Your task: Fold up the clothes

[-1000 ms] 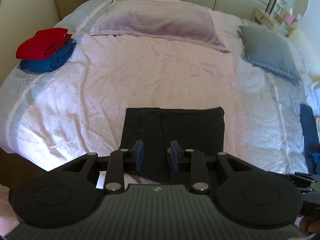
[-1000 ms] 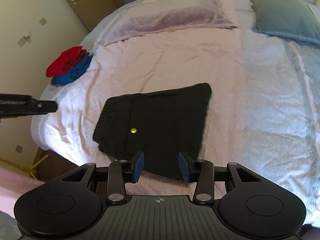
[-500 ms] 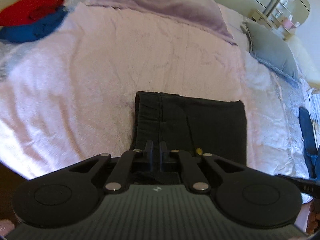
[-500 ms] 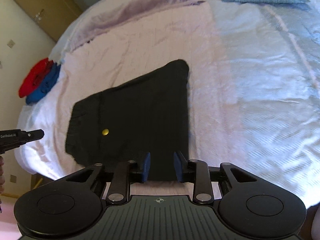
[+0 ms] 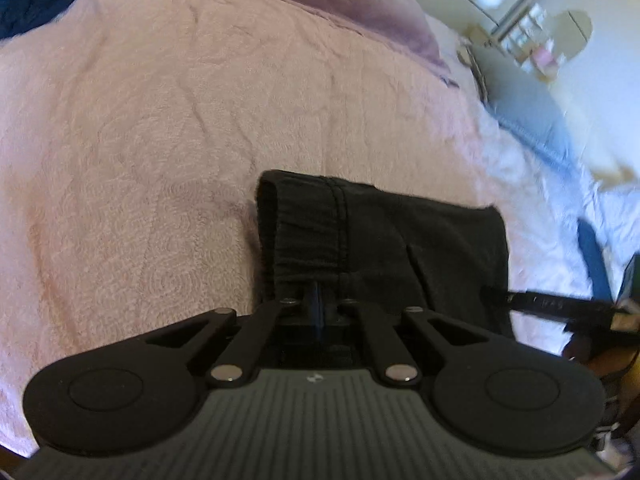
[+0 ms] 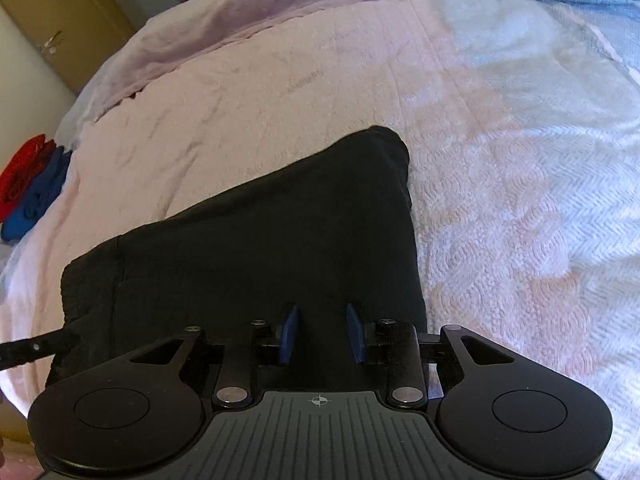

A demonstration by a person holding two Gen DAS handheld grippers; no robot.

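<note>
Left wrist view: the left hand-held gripper (image 5: pixel 318 300) has its 2 blue pads pressed together at the near edge of the folded black garment (image 5: pixel 380 240), just beside a raised seam; whether a fold of cloth is caught between them I cannot tell. The garment lies on the pink bedspread (image 5: pixel 160 120) near the front edge of the bed, with its ribbed waistband rolled up at the left end. A small pale logo sits on the gripper's grey body, too small to read. At the right edge, the right hand-held gripper (image 5: pixel 540 302) reaches the garment's right side, with faint pale lettering on its arm that is blurred beyond reading.

In the right wrist view the right hand-held gripper's 2 blue pads (image 6: pixel 290 334) stand partly spread over the garment's near edge, with black cloth showing in the gap and neither pad clearly pressing it. These jaws have just been closing. A crosshair mark is printed on the grey body. Wide bare bedspread lies beyond and to the right of the garment. A lilac pillow (image 6: pixel 248 20) lies at the head, and a red and blue pile of clothes (image 6: pixel 28 188) sits at the far left edge, well apart.
</note>
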